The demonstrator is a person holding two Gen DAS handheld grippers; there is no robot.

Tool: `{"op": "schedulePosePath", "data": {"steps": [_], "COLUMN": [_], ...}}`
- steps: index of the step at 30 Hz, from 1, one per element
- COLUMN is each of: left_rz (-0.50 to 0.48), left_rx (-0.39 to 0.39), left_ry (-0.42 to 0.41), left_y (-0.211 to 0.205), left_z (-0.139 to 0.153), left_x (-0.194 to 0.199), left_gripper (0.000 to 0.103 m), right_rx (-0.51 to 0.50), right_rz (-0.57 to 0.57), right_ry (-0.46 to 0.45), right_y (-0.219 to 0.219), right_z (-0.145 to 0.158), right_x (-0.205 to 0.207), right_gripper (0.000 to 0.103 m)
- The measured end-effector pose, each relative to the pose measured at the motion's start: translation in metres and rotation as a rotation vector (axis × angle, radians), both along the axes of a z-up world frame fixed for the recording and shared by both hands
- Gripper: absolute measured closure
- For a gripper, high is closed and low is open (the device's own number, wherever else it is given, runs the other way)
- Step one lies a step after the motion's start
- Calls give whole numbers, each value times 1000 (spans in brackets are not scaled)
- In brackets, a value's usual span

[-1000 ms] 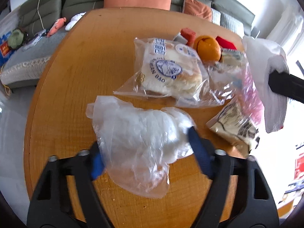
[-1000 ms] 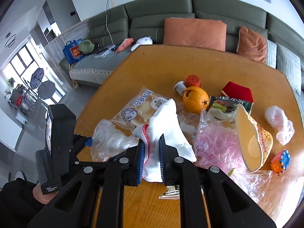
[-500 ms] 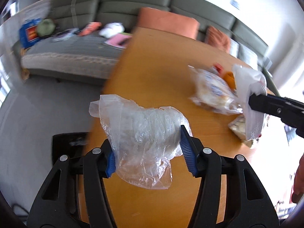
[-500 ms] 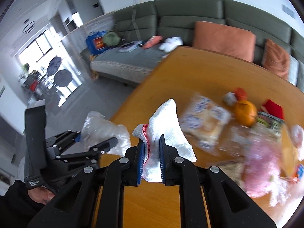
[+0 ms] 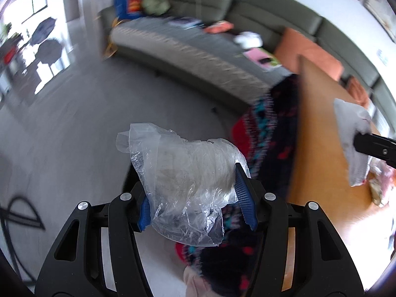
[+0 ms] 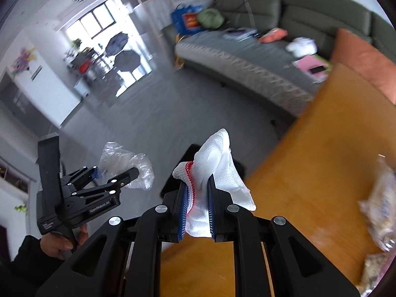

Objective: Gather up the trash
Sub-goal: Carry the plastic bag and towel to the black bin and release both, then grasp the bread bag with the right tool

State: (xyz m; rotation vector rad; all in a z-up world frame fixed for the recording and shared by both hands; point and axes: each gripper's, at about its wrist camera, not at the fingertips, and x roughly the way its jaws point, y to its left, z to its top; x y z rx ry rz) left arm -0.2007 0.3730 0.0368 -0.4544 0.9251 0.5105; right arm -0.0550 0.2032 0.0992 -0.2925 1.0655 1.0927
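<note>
My left gripper (image 5: 195, 198) is shut on a crumpled clear plastic bag (image 5: 183, 173) and holds it in the air over the grey floor, left of the table. The same gripper (image 6: 116, 173) and bag (image 6: 123, 163) show at the left of the right wrist view. My right gripper (image 6: 196, 208) is shut on a white cloth with red stitching (image 6: 215, 170), held above the table's near left edge. The cloth (image 5: 351, 143) also shows at the right of the left wrist view.
The wooden table (image 6: 309, 173) lies to the right, with wrapped food and other packets (image 6: 378, 198) at its far right. A grey sofa (image 5: 198, 49) with cushions and clutter stands behind. A dark patterned fabric (image 5: 267, 136) hangs by the table's edge.
Both grippers have swung left away from the table's middle. The plastic bag is now over the floor beside the table, and the cloth is over the table's edge. Both grips are unchanged.
</note>
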Motion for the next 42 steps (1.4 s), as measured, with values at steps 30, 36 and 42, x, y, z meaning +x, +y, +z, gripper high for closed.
{"op": "schedulePosePath", "data": {"steps": [30,36,42], "left_rz": [-95,-211,-313], "left_rx": [40,53,38], "left_ry": [24,-18,-46], "left_y": [15,-42,-98], "left_z": [16,39,46], "left_x": [31,71,112], "left_gripper": [6,6,6], "right_rx": [2,7,-50], "right_rz": [-151,-327,-592], "right_ry": [38,31,-41], "right_y": [39,-42,-128], "right_z": [-5,10,18], "right_x": [22,58,106], "right_gripper": [36,36,20]}}
